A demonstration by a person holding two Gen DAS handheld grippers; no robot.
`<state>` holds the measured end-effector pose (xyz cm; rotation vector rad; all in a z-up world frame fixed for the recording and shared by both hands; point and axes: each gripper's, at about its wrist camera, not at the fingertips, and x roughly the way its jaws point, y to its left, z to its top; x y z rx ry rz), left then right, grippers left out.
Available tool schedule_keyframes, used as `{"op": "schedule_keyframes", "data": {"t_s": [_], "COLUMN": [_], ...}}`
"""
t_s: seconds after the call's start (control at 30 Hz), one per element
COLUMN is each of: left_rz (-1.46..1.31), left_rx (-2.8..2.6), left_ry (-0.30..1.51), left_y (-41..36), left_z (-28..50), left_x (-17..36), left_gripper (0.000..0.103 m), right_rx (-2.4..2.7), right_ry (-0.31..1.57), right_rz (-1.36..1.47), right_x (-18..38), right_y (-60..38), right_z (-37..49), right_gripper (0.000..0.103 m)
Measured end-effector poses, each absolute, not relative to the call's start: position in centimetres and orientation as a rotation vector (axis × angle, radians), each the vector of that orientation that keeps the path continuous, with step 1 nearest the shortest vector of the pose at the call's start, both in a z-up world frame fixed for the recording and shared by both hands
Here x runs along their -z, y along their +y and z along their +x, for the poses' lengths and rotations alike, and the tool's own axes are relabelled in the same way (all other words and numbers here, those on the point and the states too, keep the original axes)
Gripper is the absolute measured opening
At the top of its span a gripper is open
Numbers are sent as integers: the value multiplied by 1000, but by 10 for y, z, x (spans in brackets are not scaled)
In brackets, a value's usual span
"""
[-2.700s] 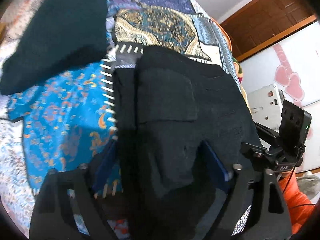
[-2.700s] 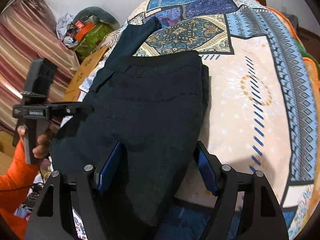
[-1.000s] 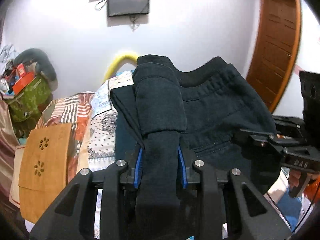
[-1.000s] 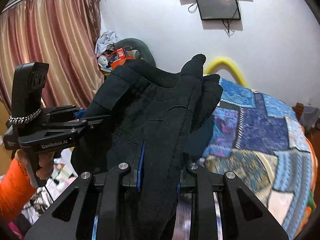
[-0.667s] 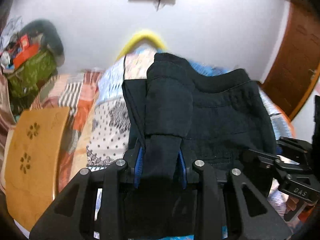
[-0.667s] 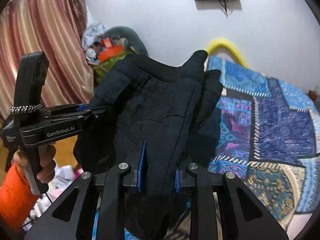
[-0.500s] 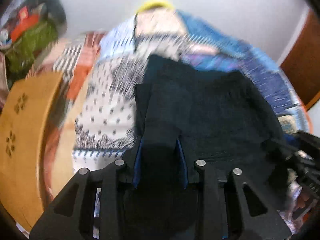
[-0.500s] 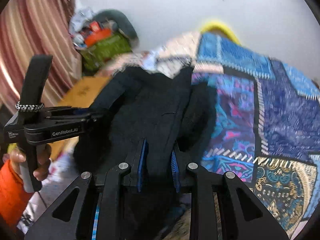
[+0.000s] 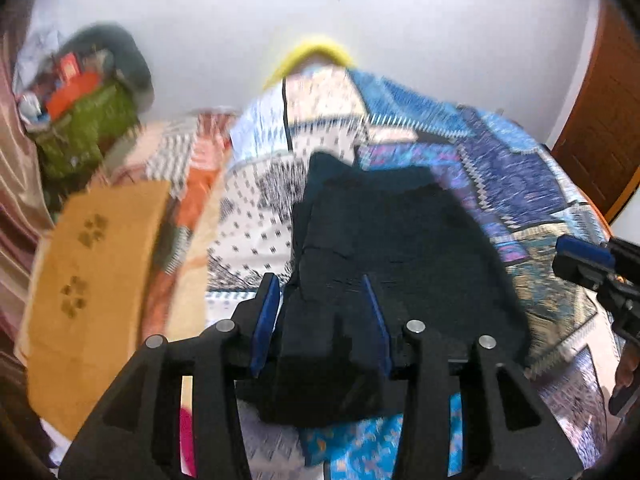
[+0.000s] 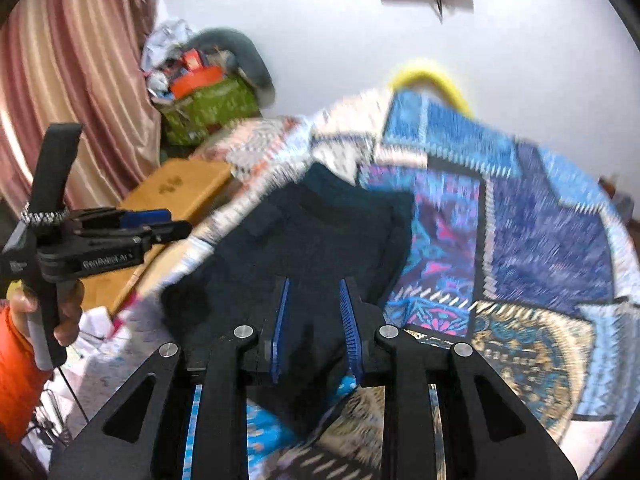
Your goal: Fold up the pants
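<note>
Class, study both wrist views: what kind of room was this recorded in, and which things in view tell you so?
Most likely a bedroom in a home. A patchwork bedspread covers what looks like a bed, long pink curtains hang on one side, and a wooden door stands on the other.

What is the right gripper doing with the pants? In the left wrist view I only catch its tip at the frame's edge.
Observer: The right gripper has its blue pads closed on a fold of the dark pants, at their near edge.
Operator: And what is behind the gripper I'm looking along?
Observer: A hand grips the handle of the left gripper, whose jaws are opening.
Operator: Anything else of the person in view?
Observer: Only an orange sleeve below that hand.
</note>
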<state>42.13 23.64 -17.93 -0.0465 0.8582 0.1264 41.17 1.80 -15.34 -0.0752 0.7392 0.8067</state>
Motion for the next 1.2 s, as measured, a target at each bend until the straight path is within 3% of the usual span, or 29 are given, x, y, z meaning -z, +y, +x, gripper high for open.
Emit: {"op": "schedule_keyframes", "data": {"t_s": [0.47, 0.63, 0.77, 0.8, 0.83, 0.9, 1.0, 1.2], "left_rz": [46, 72, 66, 65, 64, 67, 47, 52], "left_rx": [-89, -104, -135, -142, -148, -163, -160, -183], "left_ry": [430, 308, 239, 228, 218, 200, 187, 152], "left_y": [143, 113, 99, 98, 96, 92, 92, 88], "left_z": [216, 141, 96, 89, 82, 72, 60, 43], "left_x": [8, -12, -9, -7, -5, 0, 3, 6], "left_gripper": [42, 45, 56, 62, 64, 77, 97, 103], "right_rx": [-868, -869, -842, -832, -820, -774, -737, -702], "right_ry": [357, 255, 199, 188, 177, 143, 154, 183], "right_rz": [40, 42, 38, 38, 40, 41, 26, 40], "right_x": [8, -5, -5, -3, 0, 6, 11, 13], "right_y": [-67, -86, -94, -95, -97, -98, -94, -90], "right_z": [235, 176, 142, 134, 130, 122, 119, 121], "right_gripper": [25, 25, 27, 36, 54, 72, 76, 96]}}
